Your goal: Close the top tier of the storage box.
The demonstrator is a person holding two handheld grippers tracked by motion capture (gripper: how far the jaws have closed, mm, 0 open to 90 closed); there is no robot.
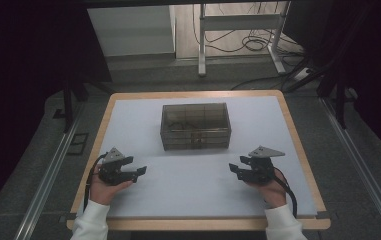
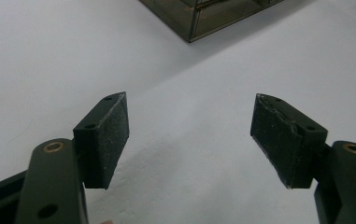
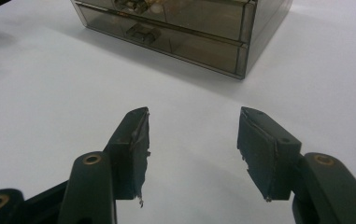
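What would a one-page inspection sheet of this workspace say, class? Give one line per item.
Surface: white table top with wooden rim, bare in front.
Job's things: smoky transparent drawer box at centre back, drawers shut, small items inside.
Clutter: nothing seen.
Grippers: left gripper and right gripper open, holding nothing, short of the box.
Cables: one trails from each gripper; more lie on the floor behind.
Surroundings: dark room, metal frame beyond the table.
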